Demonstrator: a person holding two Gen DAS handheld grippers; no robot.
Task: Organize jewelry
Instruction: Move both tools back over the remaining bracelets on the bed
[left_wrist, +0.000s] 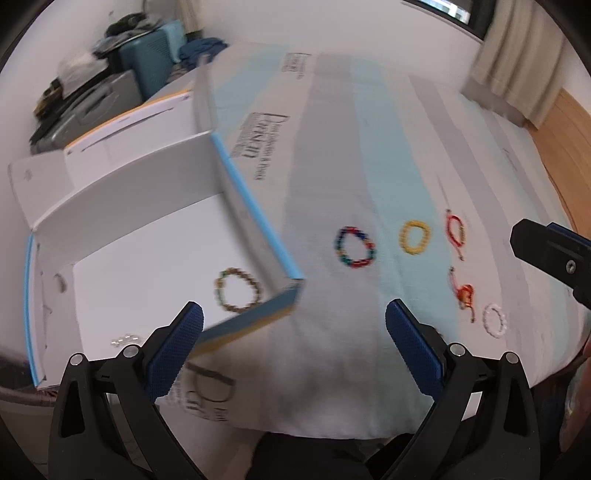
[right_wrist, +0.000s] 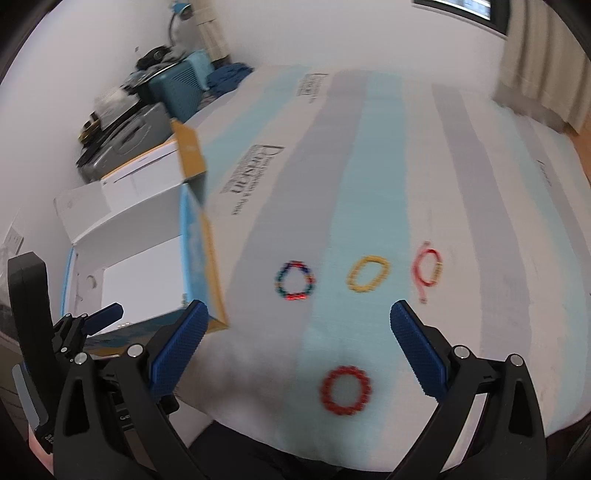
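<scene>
- step in hand, as i judge it: between picks. one brown-green bead bracelet (left_wrist: 238, 291) lies on the white floor of the open box (left_wrist: 147, 258); a small pale piece (left_wrist: 125, 339) lies near the box's front edge, too blurred to identify.
- left hand-held gripper (left_wrist: 294, 325): jaws spread wide, nothing between them, hanging over the box's near blue corner.
- right hand-held gripper (right_wrist: 297, 319): jaws spread wide and empty, over the striped cloth (right_wrist: 369, 184).
- still out on the cloth: multicolour bracelet (right_wrist: 294, 280), yellow bracelet (right_wrist: 368, 274), red cord bracelet (right_wrist: 428, 267), dark red bead bracelet (right_wrist: 345, 390), which lies nearest the right jaws. left view also shows an orange-red piece (left_wrist: 464, 295) and a white bead bracelet (left_wrist: 494, 319).
- next move, judged: lower the right jaws over the dark red bracelet, pinch one side of the ring, carry it left to the box.
- edges: the box wall (right_wrist: 207, 251) stands raised between cloth and box floor; a carried piece must clear it. the upright flap (right_wrist: 190, 147) sits farther back.
- room: bracelets lie well apart; open cloth around each. the two grippers are near each other by the box corner.
</scene>
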